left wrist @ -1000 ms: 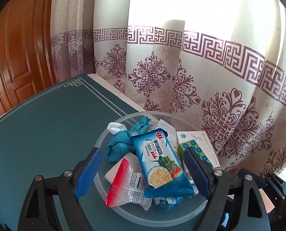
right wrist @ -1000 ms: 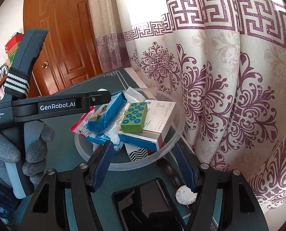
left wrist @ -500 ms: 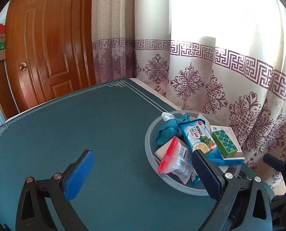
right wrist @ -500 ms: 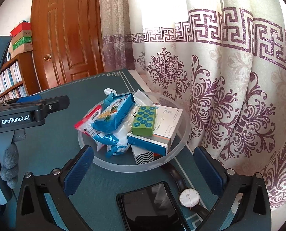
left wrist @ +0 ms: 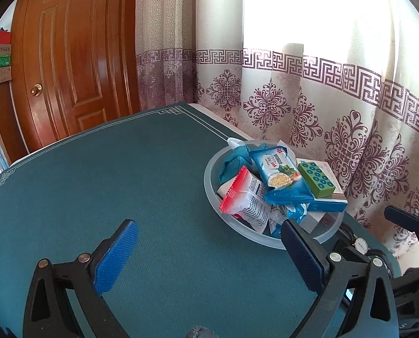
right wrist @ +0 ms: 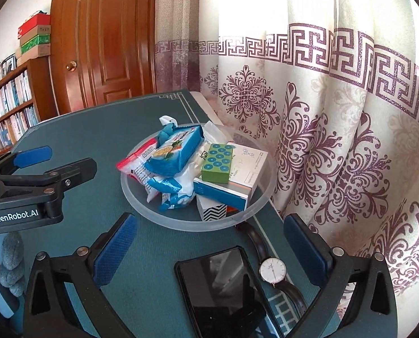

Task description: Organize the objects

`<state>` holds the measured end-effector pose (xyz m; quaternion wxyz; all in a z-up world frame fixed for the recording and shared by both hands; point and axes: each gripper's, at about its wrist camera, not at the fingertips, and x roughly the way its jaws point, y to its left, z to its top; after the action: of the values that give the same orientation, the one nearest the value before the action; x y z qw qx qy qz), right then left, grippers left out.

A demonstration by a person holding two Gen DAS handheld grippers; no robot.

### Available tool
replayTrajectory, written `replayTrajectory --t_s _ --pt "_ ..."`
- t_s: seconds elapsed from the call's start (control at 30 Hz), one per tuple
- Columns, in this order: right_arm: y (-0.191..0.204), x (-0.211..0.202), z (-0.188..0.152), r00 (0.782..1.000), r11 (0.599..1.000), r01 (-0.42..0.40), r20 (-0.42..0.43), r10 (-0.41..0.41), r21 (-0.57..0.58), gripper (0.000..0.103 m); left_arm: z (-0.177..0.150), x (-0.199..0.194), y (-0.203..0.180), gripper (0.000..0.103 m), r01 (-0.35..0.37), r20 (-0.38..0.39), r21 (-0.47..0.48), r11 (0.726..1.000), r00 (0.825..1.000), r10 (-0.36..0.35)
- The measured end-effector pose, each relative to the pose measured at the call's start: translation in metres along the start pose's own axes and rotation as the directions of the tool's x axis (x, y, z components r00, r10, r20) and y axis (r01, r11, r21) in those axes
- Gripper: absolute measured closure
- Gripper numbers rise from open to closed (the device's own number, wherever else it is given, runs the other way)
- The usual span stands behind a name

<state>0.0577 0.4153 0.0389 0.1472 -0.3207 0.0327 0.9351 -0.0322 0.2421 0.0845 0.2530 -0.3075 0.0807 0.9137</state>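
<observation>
The frosted translucent plastic bowl (right wrist: 181, 219), heaped with packets and boxes, lies ahead of the right gripper (right wrist: 209, 242), beyond its wide, empty fingers. The black smartphone (right wrist: 220, 290) and white-faced wristwatch (right wrist: 272, 271) between those fingers could be scraped if lowered upon. The left gripper (left wrist: 206, 253) is likewise spread wide and empty; the bowl's rim could be clipped by its right finger.

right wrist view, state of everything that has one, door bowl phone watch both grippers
door: shut
bowl: upright, piled with packets and boxes
phone: screen dark, flat on the table
watch: face up beside the phone, strap unbuckled
left gripper: open, empty
right gripper: open, empty
</observation>
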Motion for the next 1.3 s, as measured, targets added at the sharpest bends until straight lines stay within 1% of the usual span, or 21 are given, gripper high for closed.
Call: replayTrajectory --t_s 0.1,0.17,0.37,0.7,1.0,1.3 --pt "-0.002 0.004 -0.001 1.0 1.0 0.008 -0.024 -0.008 0.009 0.0 -0.003 0.002 0.002 0.0 0.017 -0.007 -0.01 1.0 1.0 -0.017" --pt "-0.003 0.004 0.0 1.0 1.0 0.019 -0.025 -0.019 0.014 0.0 -0.003 0.002 0.005 0.0 0.024 -0.009 -0.019 1.0 1.0 -0.025" --pt "-0.001 0.004 0.005 0.999 0.999 0.033 -0.019 -0.032 0.026 0.0 -0.003 0.005 0.013 0.0 0.012 -0.022 -0.042 0.999 1.0 -0.013" --pt "0.006 0.011 0.005 0.999 0.999 0.042 -0.036 -0.041 0.015 0.0 -0.007 0.01 0.011 0.0 -0.021 -0.055 -0.011 1.0 0.998 0.02" --pt "0.003 0.014 0.002 0.998 0.999 0.041 -0.045 -0.04 0.024 0.0 -0.008 0.011 0.007 0.0 -0.005 -0.068 0.009 1.0 0.998 0.005" --pt "0.002 0.014 0.001 0.998 0.999 0.04 -0.046 -0.039 0.027 0.0 -0.008 0.008 0.003 0.0 0.014 -0.065 0.024 1.0 0.998 -0.012"
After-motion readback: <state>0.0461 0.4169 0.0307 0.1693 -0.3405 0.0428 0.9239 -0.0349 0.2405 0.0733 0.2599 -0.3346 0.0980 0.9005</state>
